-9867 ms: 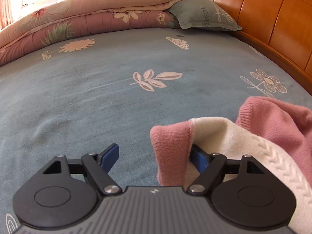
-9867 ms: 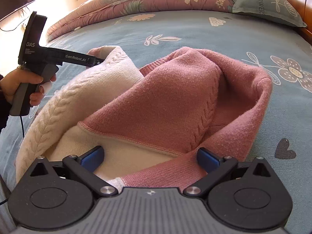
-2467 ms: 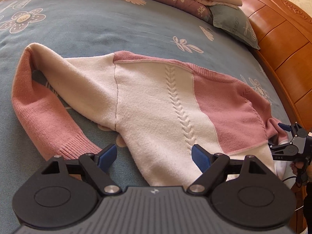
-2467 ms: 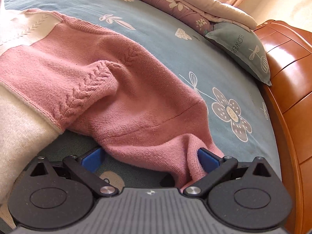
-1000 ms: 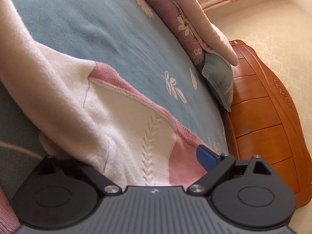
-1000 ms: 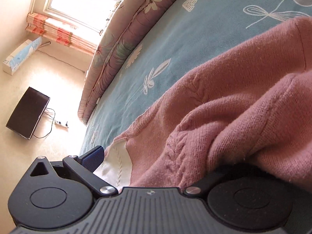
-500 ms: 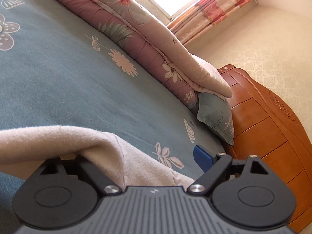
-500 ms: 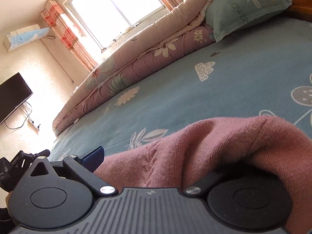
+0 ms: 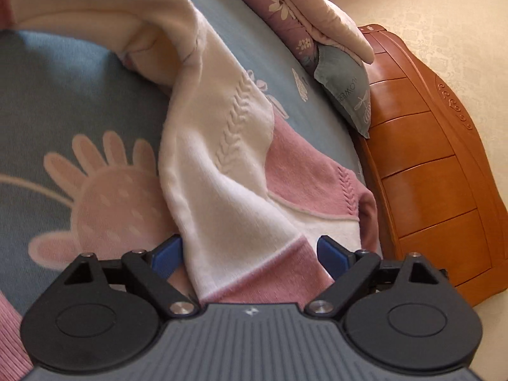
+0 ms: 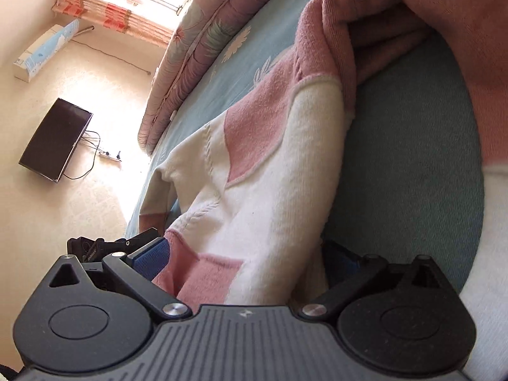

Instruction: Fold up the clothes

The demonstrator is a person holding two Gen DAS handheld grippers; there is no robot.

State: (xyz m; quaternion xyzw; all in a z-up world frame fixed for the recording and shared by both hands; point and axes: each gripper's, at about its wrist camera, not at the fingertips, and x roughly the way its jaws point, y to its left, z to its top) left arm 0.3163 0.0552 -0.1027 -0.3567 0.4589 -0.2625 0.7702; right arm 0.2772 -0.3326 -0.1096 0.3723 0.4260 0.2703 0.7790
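A cream and pink knitted sweater [image 9: 228, 165] lies stretched over the blue flowered bedsheet [image 9: 57, 95]. Its hem end runs in between the blue pads [image 9: 166, 254] of my left gripper [image 9: 249, 254], whose jaws stand wide and do not press on it. In the right wrist view the same sweater [image 10: 263, 174] passes between the spread pads [image 10: 150, 258] of my right gripper [image 10: 246, 260], and a pink part arches over the sheet at the upper right. The left gripper [image 10: 95, 244] shows as a black tip just beyond the right one's left finger.
A folded floral quilt [image 9: 285, 3] and a grey-green pillow [image 9: 346, 89] lie at the head of the bed against the wooden headboard [image 9: 428, 165]. A dark TV [image 10: 55, 141] hangs on the wall, and the bed's edge runs near it.
Half a second ago the sweater hung draped over one finger of each gripper, with the bed and window ahead. Now both views look down on it and both pads of each gripper show.
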